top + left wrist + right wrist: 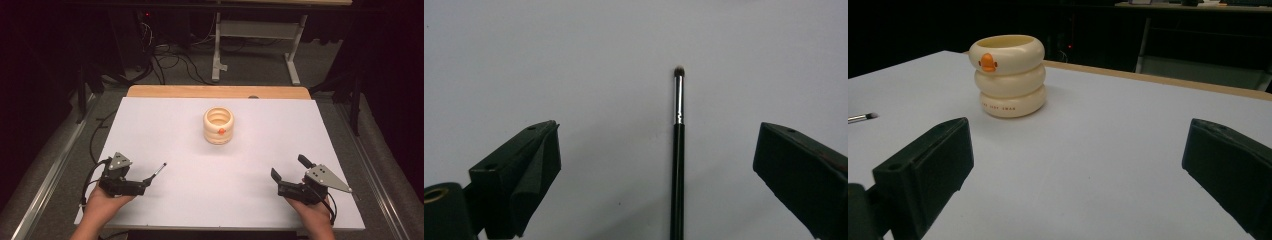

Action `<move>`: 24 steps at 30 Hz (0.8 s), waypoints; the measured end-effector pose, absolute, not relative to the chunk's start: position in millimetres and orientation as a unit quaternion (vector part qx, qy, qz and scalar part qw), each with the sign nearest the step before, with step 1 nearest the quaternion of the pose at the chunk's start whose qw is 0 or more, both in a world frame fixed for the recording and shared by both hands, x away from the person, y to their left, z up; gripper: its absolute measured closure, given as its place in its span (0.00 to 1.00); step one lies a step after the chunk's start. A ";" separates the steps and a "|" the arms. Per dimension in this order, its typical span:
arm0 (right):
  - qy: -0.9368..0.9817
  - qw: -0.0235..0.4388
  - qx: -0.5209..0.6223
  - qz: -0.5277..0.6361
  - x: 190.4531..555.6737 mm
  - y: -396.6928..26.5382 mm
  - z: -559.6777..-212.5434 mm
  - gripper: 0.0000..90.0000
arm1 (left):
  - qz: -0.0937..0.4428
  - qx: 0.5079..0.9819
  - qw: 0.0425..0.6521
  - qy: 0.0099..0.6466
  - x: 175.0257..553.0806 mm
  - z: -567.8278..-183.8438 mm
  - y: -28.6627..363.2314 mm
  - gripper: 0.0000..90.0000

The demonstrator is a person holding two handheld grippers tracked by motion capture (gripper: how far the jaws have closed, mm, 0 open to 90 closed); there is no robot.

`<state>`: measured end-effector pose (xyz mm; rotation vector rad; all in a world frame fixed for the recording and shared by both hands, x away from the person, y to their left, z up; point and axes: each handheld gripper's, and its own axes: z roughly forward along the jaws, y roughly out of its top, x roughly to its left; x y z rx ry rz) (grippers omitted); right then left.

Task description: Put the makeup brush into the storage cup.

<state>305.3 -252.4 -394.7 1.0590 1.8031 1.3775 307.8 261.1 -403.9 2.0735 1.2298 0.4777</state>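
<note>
Left gripper [150,181] sits at the near left of the white table [250,150], jaws spread wide. A slim makeup brush [678,150] lies flat on the table between them, touching neither jaw. In the left gripper view the brush runs straight away from the camera: black handle nearest, silver ferrule beyond it, small dark bristle tip at the far end, past the jaw tips. The brush lies nearer the right-hand jaw in that view than the other.

High view: brush tip points away from the person and toward the table's middle.

Right gripper [290,175] at the near right, jaws also spread wide, holding nothing.

Cream holder [218,125], shaped as three stacked rings with an orange duck bill on the top ring, stands upright at the table's centre, well apart from both grippers and the brush. Small printed lettering on its bottom ring in the right gripper view; too small to read reliably.
</note>
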 end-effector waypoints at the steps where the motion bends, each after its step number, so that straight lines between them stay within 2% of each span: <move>1: 0.684 0.314 0.401 0.522 305.4 -252.5 -394.8 0.02 | 0.180 0.797 0.331 0.471 307.9 -403.1 259.9 0.06; 14: 0.679 0.313 0.404 0.527 303.3 -254.1 -394.4 0.02 | 0.135 0.826 0.292 0.462 313.0 -383.3 256.5 0.07; 24: 0.677 0.310 0.407 0.529 302.2 -255.0 -393.7 0.02 | 0.107 0.851 0.244 0.453 316.5 -394.1 246.7 0.09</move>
